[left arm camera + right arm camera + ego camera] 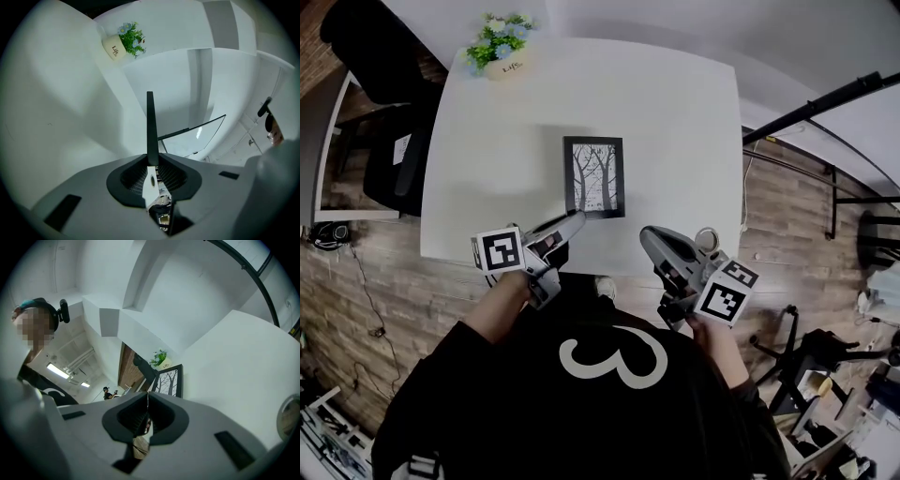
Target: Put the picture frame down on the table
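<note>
A black picture frame [593, 176] with a print of bare trees faces up over the white table [675, 122], casting a soft shadow to its left. My left gripper [577, 218] is shut on its near left corner. In the left gripper view the frame [150, 126] shows edge-on as a thin black strip rising from between the jaws [151, 164]. I cannot tell whether the frame touches the table. My right gripper [649, 236] hangs at the table's near edge, apart from the frame, jaws together and empty [147, 401]. The right gripper view shows the frame [169, 380] ahead.
A small pot of blue flowers [504, 47] stands at the table's far left corner. A black chair [384, 141] is at the table's left, and black stand legs [825, 103] are on the wooden floor to the right.
</note>
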The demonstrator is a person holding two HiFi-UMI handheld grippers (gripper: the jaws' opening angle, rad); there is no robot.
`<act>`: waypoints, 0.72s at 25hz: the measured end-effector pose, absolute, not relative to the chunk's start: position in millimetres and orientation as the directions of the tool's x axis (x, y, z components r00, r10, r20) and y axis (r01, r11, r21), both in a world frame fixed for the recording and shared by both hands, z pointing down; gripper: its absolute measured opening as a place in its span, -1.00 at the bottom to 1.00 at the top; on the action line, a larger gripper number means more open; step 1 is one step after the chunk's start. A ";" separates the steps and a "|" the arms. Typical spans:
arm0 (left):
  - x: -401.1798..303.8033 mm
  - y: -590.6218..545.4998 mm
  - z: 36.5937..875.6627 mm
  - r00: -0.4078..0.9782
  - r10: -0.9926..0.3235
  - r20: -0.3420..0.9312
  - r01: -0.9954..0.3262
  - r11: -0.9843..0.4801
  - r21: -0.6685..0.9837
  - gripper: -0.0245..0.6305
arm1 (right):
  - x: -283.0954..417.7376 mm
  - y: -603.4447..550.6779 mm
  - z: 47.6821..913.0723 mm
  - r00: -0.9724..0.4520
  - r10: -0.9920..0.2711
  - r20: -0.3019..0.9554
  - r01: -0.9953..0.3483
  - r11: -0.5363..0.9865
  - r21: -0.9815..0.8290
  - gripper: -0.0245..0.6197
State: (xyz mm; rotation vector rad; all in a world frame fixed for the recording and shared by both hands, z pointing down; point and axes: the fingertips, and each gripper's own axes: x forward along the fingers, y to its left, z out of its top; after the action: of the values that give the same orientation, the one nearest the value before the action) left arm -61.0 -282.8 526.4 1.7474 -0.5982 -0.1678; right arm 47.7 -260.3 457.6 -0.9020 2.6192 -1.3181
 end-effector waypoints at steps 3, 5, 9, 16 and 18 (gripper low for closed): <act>-60.2 -284.3 534.6 0.856 -0.471 0.213 -0.302 -0.121 0.946 -0.68 | 50.7 -261.9 465.5 -0.818 -0.538 0.202 -0.477 0.439 -0.762 -0.85; -59.1 -283.3 541.8 0.855 -0.466 0.228 -0.306 -0.099 0.947 -0.68 | 52.5 -261.7 468.5 -0.816 -0.540 0.208 -0.480 0.431 -0.764 -0.85; -57.7 -280.7 552.7 0.854 -0.460 0.245 -0.313 -0.077 0.947 -0.68 | 53.6 -260.5 469.8 -0.818 -0.537 0.207 -0.476 0.429 -0.768 -0.85; -54.7 -280.0 563.2 0.855 -0.453 0.252 -0.308 -0.054 0.950 -0.68 | 57.2 -259.9 473.8 -0.820 -0.533 0.209 -0.472 0.425 -0.772 -0.85; -52.7 -278.8 567.1 0.856 -0.447 0.261 -0.312 -0.044 0.949 -0.68 | 58.6 -260.1 472.8 -0.822 -0.531 0.208 -0.472 0.428 -0.771 -0.85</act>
State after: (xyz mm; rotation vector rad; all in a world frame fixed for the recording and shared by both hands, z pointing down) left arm -52.7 -278.8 567.1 1.6446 -0.6010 -0.1201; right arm 58.6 -260.1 472.8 -0.9133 2.5977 -1.3687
